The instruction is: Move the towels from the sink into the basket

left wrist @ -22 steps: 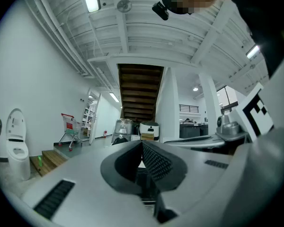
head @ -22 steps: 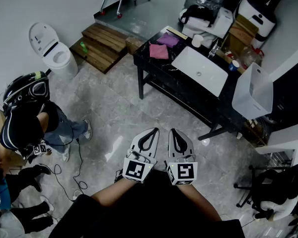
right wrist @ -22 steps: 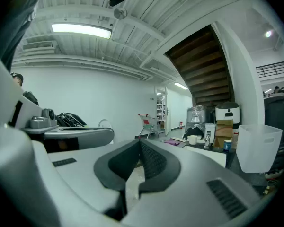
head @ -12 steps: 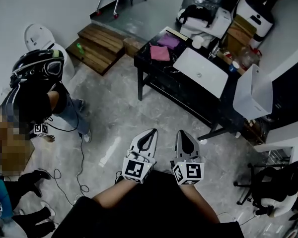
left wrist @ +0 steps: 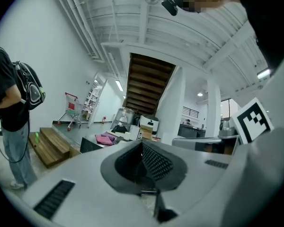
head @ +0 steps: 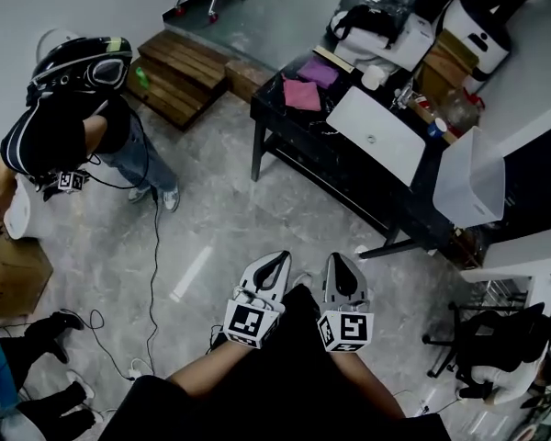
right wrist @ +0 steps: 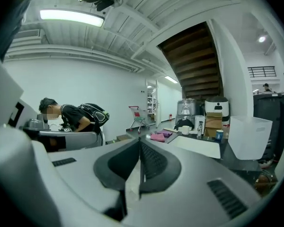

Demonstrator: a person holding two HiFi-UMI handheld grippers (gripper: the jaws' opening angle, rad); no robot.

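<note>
Towels point(head: 301, 95) well ahead of jaws

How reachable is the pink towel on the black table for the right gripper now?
Probably not yet: the right gripper, shut, sits well short of the pink towel, floor between them; nothing seems to block it.

A staged indoor test hall: freestanding sink point(head: 386, 136), wooden steps point(head: 179, 76), shopping cart point(left wrist: 73, 109), bare tiled floor point(head: 230, 209).
</note>
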